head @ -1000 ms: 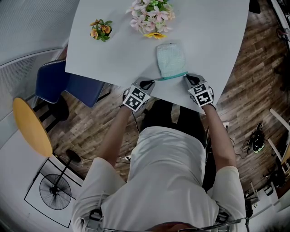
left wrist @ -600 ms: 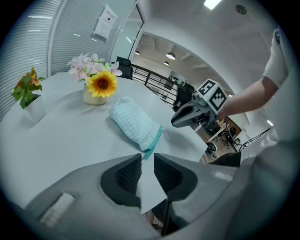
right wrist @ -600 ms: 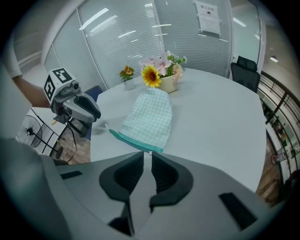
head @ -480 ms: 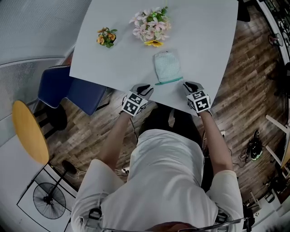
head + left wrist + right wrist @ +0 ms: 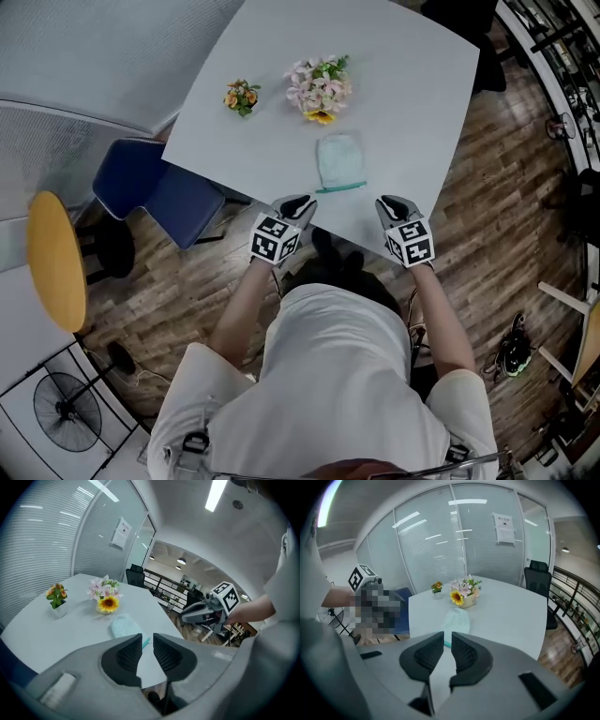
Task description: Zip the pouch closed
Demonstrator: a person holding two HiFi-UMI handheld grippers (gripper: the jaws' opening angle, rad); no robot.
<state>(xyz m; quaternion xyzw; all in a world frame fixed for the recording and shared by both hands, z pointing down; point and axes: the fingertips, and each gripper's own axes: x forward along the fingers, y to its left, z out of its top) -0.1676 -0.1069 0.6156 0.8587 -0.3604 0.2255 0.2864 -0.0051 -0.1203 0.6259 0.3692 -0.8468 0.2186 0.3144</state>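
Pouch [image 5: 339, 161]: pale mint, textured fabric, teal zip band along its near edge. It lies flat on the white bench [image 5: 403, 103], just in front of the flower arrangement [image 5: 321, 86].
Left gripper [image 5: 298, 201]: at the bench's near edge, jaws a narrow slit apart, holding nothing.
Right gripper [image 5: 390, 202]: likewise, clear of the pouch.

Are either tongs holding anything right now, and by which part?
Nothing is held. The left tongs and right tongs are empty, jaws slightly apart; the pouch lies on the table, clear of both.
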